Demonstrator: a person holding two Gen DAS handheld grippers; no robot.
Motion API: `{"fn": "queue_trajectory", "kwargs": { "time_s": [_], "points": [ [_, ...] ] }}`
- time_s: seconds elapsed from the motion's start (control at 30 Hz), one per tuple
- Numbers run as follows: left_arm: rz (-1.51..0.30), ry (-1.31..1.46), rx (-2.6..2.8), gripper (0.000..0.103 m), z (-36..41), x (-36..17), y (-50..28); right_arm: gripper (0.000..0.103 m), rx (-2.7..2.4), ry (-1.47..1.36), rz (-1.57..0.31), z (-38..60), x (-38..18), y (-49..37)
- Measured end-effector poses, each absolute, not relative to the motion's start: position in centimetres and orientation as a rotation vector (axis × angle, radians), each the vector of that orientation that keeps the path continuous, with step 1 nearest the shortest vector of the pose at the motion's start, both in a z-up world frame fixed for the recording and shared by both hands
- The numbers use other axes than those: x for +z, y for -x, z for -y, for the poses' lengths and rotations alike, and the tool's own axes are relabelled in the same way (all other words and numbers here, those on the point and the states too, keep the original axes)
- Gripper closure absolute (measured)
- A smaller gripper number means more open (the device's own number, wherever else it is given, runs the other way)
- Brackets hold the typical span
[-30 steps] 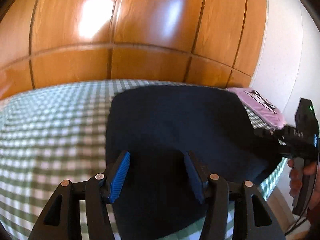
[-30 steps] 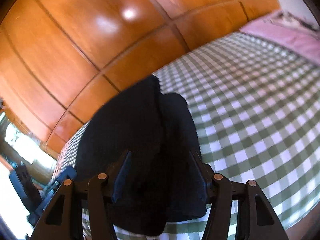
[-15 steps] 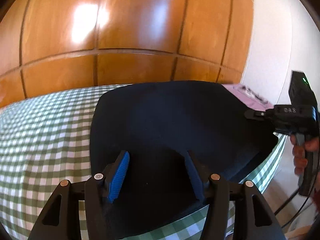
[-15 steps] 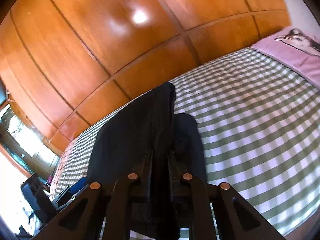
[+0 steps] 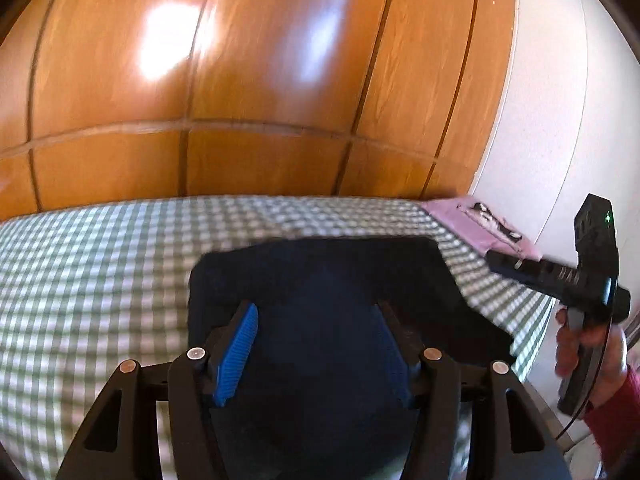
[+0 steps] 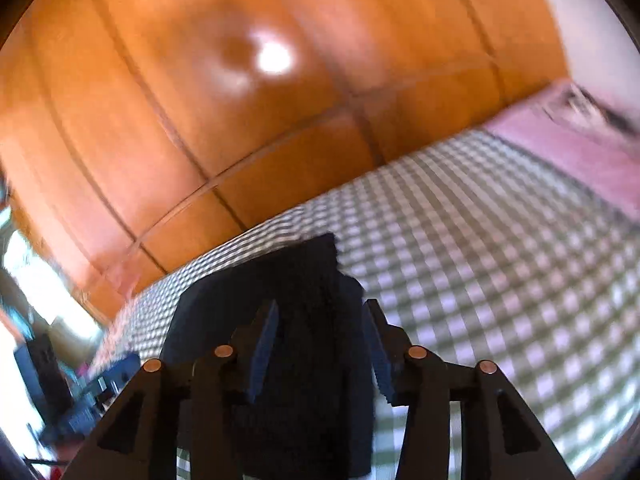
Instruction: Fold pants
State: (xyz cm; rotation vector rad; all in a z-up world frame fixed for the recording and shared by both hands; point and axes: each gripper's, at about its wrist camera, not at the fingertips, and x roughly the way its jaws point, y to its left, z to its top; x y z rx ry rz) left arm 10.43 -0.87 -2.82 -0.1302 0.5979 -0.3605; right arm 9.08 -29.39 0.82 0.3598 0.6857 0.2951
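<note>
Dark navy pants (image 5: 324, 292) lie folded in a compact stack on the green checked bed (image 5: 100, 264). My left gripper (image 5: 316, 344) is open above the near part of the stack, its blue pads apart. My right gripper (image 6: 320, 344) is open over the stack's other end, with the pants (image 6: 304, 292) between and below its fingers. The right gripper's body (image 5: 568, 276) shows at the right of the left wrist view, held off the bed's edge.
A pink pillow (image 5: 480, 224) lies at the head of the bed, also in the right wrist view (image 6: 576, 148). Wooden wardrobe panels (image 5: 240, 80) stand behind the bed. A white wall (image 5: 560, 100) is at the right.
The right gripper was shut on the pants' edge half a second ago and has opened. Both grippers have drawn back, and the pants now lie as a smaller stack.
</note>
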Motion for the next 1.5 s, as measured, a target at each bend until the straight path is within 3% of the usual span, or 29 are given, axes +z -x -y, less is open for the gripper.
{"fn": "queue_trajectory", "kwargs": {
  "time_s": [0.03,0.1,0.2,0.37,0.5,0.77,0.87,0.93,0.97,1.2,1.5],
  "points": [
    [-0.618,0.124,-0.396,0.044,1.4,-2.5,-12.1,0.078,0.307,-0.32,-0.69,28.6,1.2,-9.8],
    [-0.701,0.109,-0.405,0.047,2.3,-3.0,-15.3,0.083,0.338,-0.215,-0.748,26.4,1.8,-12.0],
    [-0.815,0.055,-0.397,0.065,3.7,-4.7,-18.8,0.083,0.365,-0.163,-0.783,24.3,1.3,-14.2],
    [-0.887,0.086,-0.32,0.067,2.3,-7.8,-23.0,0.084,0.351,-0.044,-0.841,21.8,-1.0,-17.0],
    [-0.909,0.208,-0.292,0.073,-0.1,-9.4,-24.2,0.102,0.29,-0.096,-0.9,23.3,-4.1,-18.4],
    [-0.842,0.256,-0.292,0.072,-1.6,-7.8,-21.6,0.103,0.312,-0.206,-0.809,24.6,-4.3,-17.3],
    [-0.794,0.279,-0.271,0.061,-2.8,-6.9,-18.7,0.08,0.281,-0.211,-0.762,25.4,-2.8,-15.2],
    [-0.78,0.304,-0.256,0.049,-4.1,-6.9,-16.7,0.046,0.257,-0.192,-0.745,25.8,-2.2,-13.3],
    [-0.781,0.318,-0.24,0.043,-4.7,-7.2,-15.9,0.042,0.252,-0.194,-0.751,26.2,-2.2,-12.2],
    [-0.854,0.421,-0.252,0.036,-7.6,-10.0,-12.0,0.038,0.286,-0.355,-0.871,28.9,-5.3,-9.1],
    [-0.819,0.246,-0.315,0.03,-5.0,-9.0,-10.2,0.031,0.343,-0.575,-0.941,30.9,-7.5,-9.0]
  ]
}}
